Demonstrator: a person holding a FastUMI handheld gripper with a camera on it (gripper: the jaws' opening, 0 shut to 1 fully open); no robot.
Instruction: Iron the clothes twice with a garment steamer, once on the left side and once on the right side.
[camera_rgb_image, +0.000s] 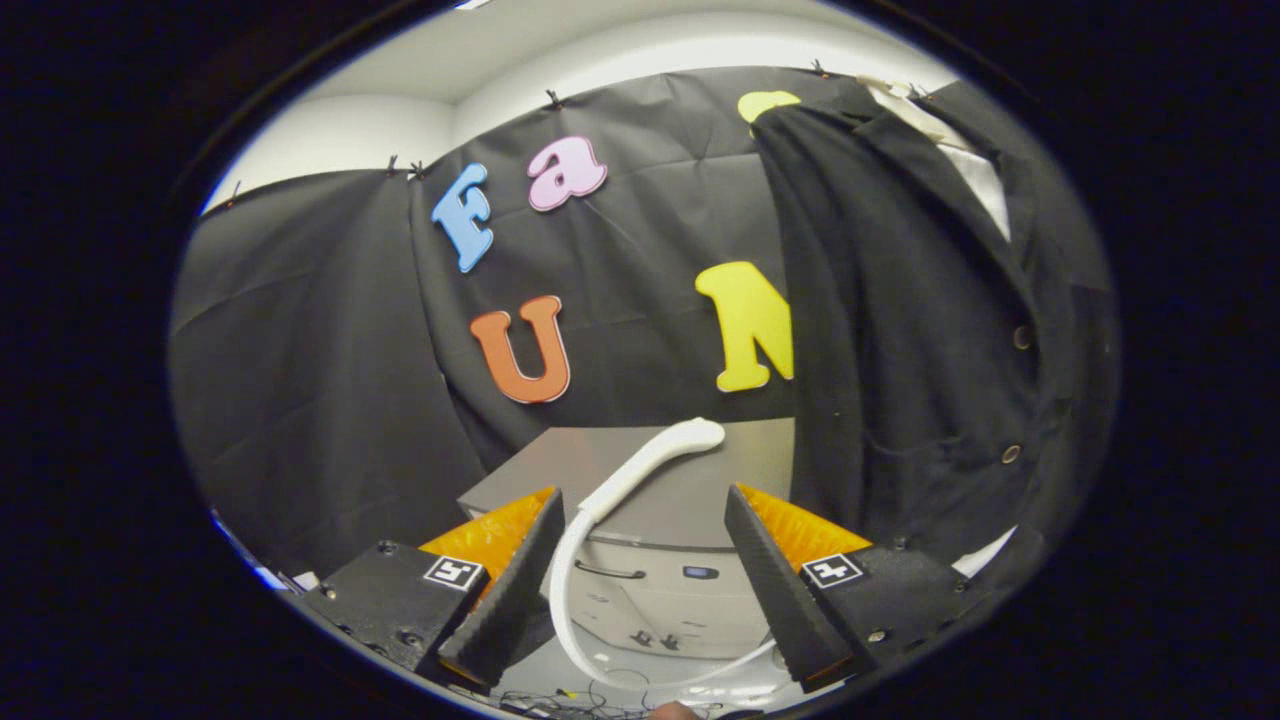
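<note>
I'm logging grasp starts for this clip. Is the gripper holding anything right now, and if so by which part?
Nothing is held. The gripper has its jaws open, and the white steamer lies on the grey cabinet ahead, untouched.

I saw a grey cabinet (700, 500) with a dark drawer handle (608, 572) standing against the black cloth wall (320, 340), loose thin cables (590, 695) on the pale floor below it, and a white wall (400, 120) above the cloth.
</note>
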